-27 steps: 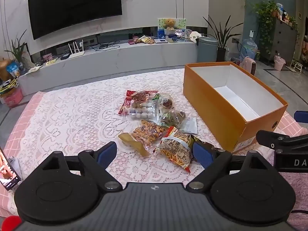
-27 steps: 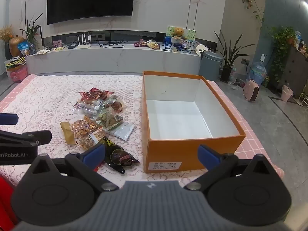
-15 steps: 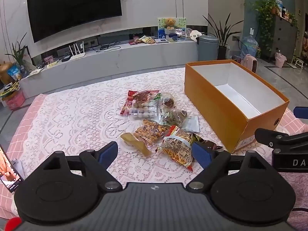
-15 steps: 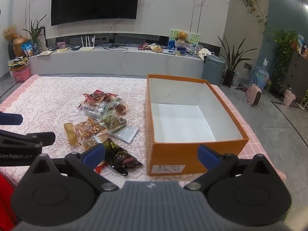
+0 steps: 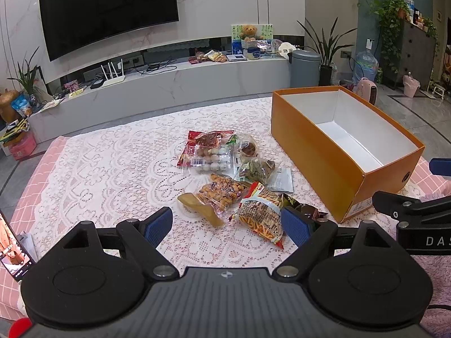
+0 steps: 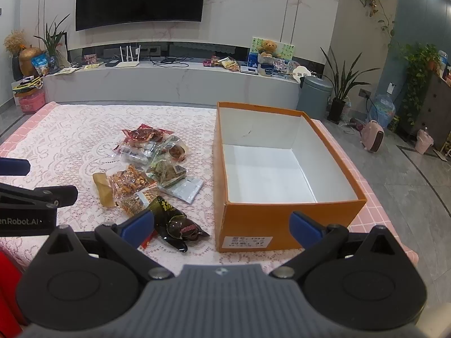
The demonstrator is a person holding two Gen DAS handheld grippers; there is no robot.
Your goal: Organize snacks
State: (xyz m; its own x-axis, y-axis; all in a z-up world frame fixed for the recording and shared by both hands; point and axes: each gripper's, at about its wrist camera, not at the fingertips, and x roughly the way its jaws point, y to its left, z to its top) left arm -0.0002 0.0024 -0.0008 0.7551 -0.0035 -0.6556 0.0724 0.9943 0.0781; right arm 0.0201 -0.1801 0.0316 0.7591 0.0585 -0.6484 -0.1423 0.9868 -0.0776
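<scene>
Now, both tools hang wide apart above the bench, nothing in either.
The left tool [image 5: 227, 224] looks down at the snacks [image 5: 234, 180], heaped on the lace cloth [image 5: 112, 169] just left of the orange box [image 6: 284, 222]. The right tool [image 6: 222, 224] faces the box's near wall, a dark packet [image 6: 176, 222] by its left finger. The box's white inside is bare.

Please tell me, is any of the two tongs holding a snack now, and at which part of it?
Nothing is held. The left tongs and the right tongs both stand wide open above the table, with all snack packets lying loose beside the orange box.
</scene>
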